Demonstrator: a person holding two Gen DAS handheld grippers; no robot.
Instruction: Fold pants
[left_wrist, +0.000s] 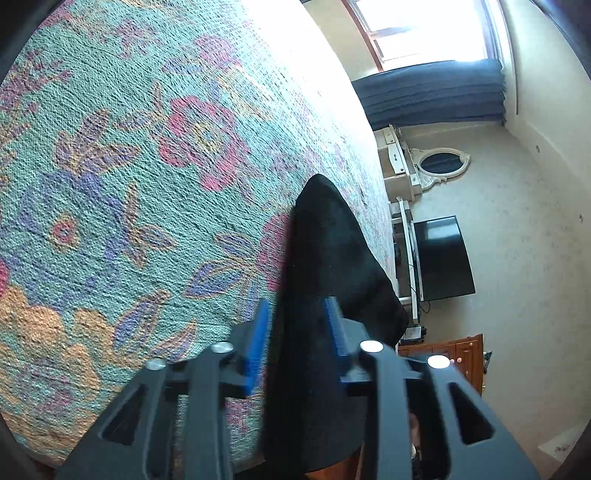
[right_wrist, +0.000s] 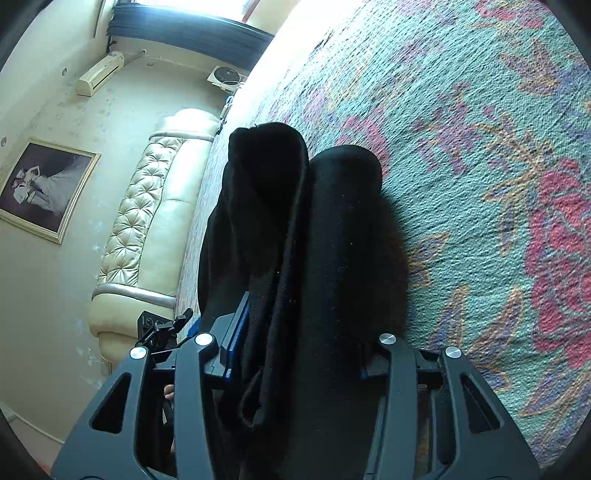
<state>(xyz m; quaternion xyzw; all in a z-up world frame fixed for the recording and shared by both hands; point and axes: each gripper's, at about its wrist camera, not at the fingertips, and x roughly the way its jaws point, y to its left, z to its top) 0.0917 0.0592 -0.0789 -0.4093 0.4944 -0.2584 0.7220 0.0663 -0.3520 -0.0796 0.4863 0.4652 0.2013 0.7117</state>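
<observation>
Pants (right_wrist: 314, 258) sit clamped between both grippers' jaws above the bedspread (left_wrist: 129, 184).

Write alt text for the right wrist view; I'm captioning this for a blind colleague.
Black pants hang bunched between the right gripper's fingers, over a teal floral bedspread. A cream tufted headboard and a framed photo appear at left.

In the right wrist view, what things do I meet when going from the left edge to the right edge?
Framed picture → cream tufted headboard → black pants → floral bedspread.
</observation>
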